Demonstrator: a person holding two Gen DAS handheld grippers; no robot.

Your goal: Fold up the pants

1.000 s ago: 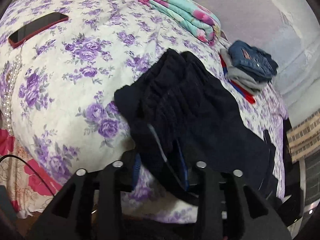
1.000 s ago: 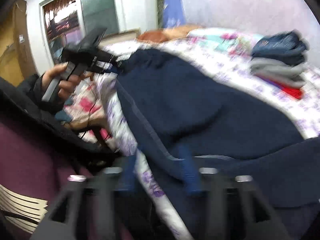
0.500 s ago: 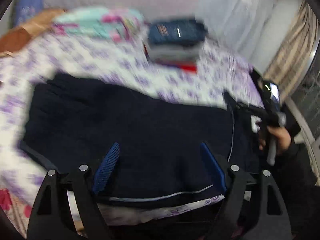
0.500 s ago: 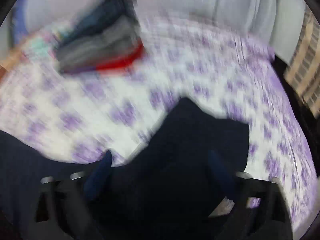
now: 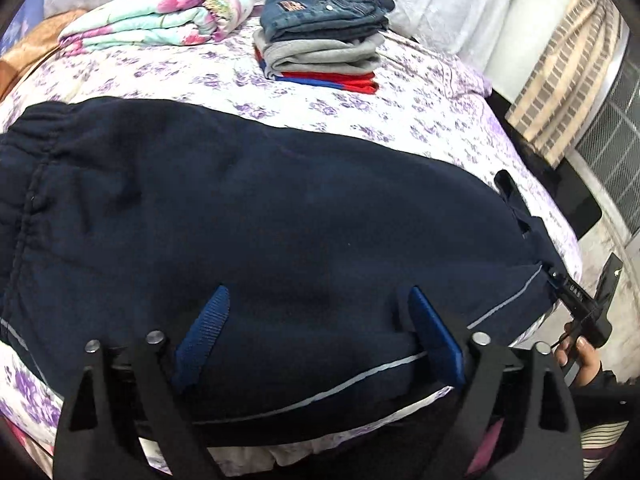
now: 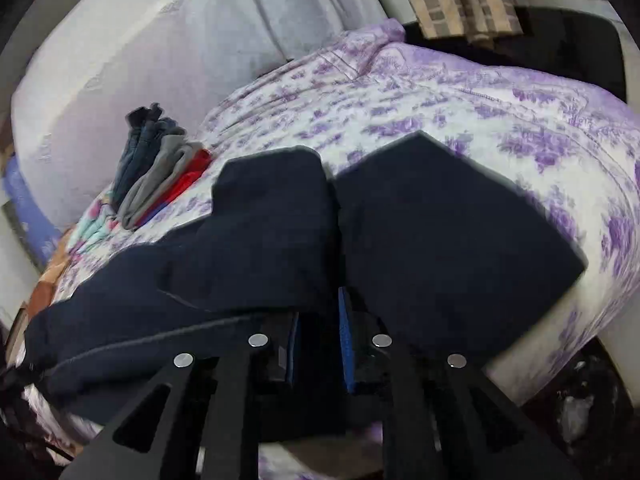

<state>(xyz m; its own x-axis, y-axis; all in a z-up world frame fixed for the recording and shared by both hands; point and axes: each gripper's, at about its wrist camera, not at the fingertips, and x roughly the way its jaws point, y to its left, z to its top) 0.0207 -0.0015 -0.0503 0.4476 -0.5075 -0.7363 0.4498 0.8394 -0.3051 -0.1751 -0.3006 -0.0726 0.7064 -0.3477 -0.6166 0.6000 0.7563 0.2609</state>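
Left wrist view: navy pants (image 5: 260, 216) lie lengthwise across the bed (image 5: 420, 92), waistband far left, w/ left gripper (image 5: 320, 332) just spread wide over the near edge, unheld; right gripper (image 6: 320, 320), just narrowing, pinches the leg ends

Pants (image 5: 260, 216) across bed (image 5: 440, 92) — clothes stack (image 5: 320, 40) behind, blanket (image 5: 160, 16) left.

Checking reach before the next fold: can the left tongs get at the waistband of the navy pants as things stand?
Probably yes. The left tongs stand open over the navy pants, and the waistband lies flat and uncovered on the bedspread; the folded clothes stack sits well clear.
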